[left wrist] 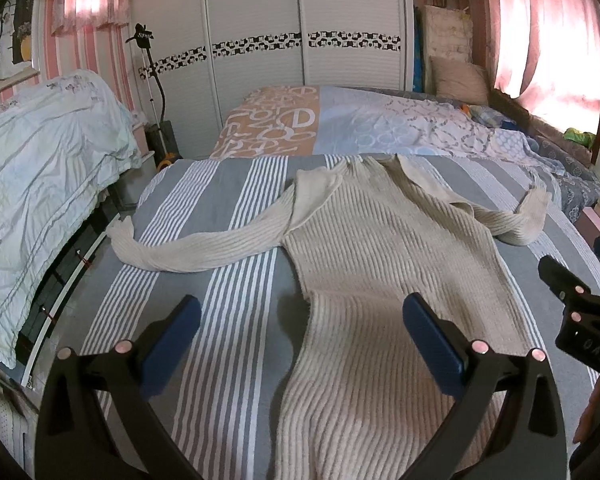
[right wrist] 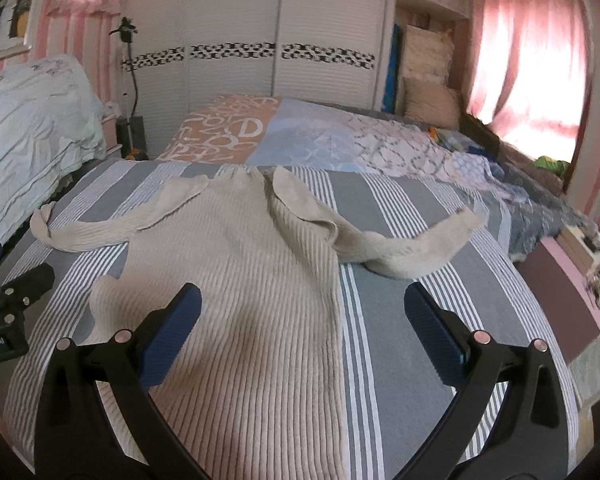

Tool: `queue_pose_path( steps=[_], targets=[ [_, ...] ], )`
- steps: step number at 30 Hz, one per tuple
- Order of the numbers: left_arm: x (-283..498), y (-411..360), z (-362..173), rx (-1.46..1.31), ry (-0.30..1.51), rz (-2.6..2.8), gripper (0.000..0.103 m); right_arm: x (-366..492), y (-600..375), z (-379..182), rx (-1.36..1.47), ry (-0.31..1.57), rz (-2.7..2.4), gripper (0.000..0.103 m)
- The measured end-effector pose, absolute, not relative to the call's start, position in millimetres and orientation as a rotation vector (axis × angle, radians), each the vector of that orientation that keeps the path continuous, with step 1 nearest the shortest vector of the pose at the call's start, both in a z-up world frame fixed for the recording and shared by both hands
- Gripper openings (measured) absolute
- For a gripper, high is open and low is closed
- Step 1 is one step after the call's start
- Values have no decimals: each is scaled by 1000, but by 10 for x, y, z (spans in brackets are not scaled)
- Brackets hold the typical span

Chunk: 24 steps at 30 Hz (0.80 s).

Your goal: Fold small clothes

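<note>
A beige ribbed sweater (left wrist: 380, 264) lies flat on the grey and white striped bedspread (left wrist: 220, 320), neck away from me, both sleeves spread sideways. My left gripper (left wrist: 302, 312) is open above the sweater's lower left edge, holding nothing. In the right wrist view the same sweater (right wrist: 244, 280) fills the middle. My right gripper (right wrist: 302, 312) is open over its lower right edge, one blue pad over the knit and the other over the bedspread (right wrist: 420, 360). The right gripper (left wrist: 572, 312) shows at the far right of the left wrist view, and the left gripper (right wrist: 8, 308) at the far left of the right wrist view.
A pale blue quilt (left wrist: 40, 184) is heaped at the left. A patterned duvet (left wrist: 360, 128) covers the bed beyond the sweater, with white wardrobe doors (left wrist: 260, 20) behind. Pink curtains (right wrist: 528, 60) hang at the right, above low furniture (right wrist: 580, 272).
</note>
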<state>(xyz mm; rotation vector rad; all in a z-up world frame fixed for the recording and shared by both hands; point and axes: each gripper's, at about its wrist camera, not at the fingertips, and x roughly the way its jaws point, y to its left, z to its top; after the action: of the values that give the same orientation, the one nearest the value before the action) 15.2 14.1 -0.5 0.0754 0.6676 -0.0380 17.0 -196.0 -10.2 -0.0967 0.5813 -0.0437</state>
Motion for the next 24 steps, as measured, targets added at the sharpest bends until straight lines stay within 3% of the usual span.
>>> queue_pose_path(
  steps=[15,24],
  targets=[
    [951,1343,9,34,582,169,101,1275,-2045,89,-190,510,73,100],
    [1633,2164,-170,-63,688,250,101,1776,-2015,0,-272,521,42,100]
  ],
)
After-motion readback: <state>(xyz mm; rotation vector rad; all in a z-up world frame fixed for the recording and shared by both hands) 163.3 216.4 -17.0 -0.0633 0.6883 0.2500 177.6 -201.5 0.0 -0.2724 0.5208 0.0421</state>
